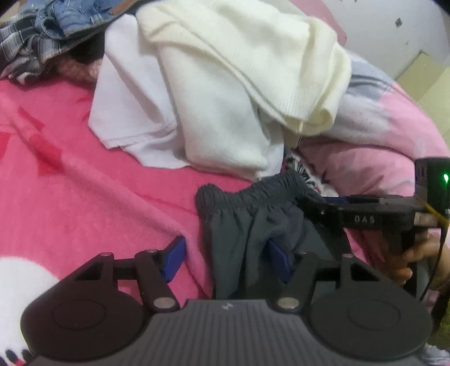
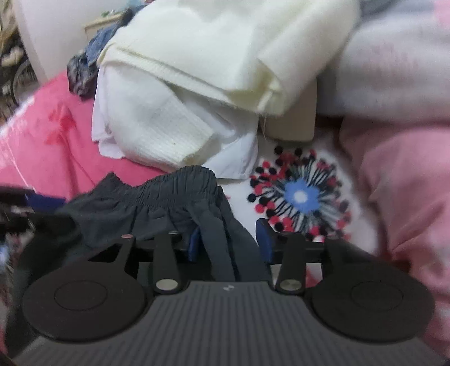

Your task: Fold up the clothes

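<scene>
Two grippers work over a pink fleece blanket (image 1: 84, 197) spread across the bed. Behind them lies a heap of clothes: a cream knit sweater (image 1: 253, 56) on top of a white garment (image 1: 126, 112), with denim (image 1: 81, 17) farther back. Dark grey shorts (image 1: 247, 225) with a gathered elastic waistband lie bunched on the blanket, just in front of the heap. Left gripper (image 1: 227, 260) stands with jaws apart, cloth hanging between them. Right gripper (image 2: 229, 243) also has its jaws parted, shorts fabric draped between, not pinched.
</scene>
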The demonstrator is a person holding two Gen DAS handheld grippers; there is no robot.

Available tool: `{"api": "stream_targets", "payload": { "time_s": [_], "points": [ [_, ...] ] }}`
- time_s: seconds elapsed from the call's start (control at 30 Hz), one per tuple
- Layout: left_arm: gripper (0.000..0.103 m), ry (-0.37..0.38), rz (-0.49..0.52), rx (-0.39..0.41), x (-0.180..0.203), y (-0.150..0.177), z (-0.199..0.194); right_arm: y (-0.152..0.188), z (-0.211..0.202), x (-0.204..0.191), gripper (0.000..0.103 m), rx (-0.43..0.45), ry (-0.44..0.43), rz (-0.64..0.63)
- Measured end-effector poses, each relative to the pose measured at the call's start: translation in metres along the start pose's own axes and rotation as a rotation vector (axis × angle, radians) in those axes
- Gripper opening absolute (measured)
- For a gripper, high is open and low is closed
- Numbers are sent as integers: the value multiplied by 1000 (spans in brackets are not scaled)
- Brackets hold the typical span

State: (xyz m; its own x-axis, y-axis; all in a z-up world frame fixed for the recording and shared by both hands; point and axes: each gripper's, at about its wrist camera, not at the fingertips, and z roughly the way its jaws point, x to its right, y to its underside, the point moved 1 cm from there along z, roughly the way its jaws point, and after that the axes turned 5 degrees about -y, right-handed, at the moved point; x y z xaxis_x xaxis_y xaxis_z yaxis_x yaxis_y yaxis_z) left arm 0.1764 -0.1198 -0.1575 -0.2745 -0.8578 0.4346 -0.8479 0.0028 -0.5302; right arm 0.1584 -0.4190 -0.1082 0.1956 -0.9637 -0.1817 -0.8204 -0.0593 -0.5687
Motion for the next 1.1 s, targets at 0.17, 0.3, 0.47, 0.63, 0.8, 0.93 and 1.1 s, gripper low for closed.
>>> {"api": "stream_targets", "payload": {
  "time_s": [0.17,0.3,0.47,0.63,0.8,0.93,1.1],
  "points": [
    [64,-3,-10,-4,0,0,8,4,21,24,44,-56,-101,175],
    [53,-15,-28,28,0,6,8,10,15,24,23,-51,-143,197],
    [20,-10,-88,83,-5,14,1,13,2,12,7,-2,-155,153],
    [9,30,-155,135,-14,13,-19,11,-20,7,6,104,-212,182],
    [9,23,-183,227,-28,4,-57,-3,-26,-13,5,151,-297,189],
    [9,-31,-219,272,-52,1,-90,-26,-5,-42,5,167,-377,163],
    [10,-141,-246,286,-84,3,-106,-57,36,-87,5,146,-423,80]
  ]
}}
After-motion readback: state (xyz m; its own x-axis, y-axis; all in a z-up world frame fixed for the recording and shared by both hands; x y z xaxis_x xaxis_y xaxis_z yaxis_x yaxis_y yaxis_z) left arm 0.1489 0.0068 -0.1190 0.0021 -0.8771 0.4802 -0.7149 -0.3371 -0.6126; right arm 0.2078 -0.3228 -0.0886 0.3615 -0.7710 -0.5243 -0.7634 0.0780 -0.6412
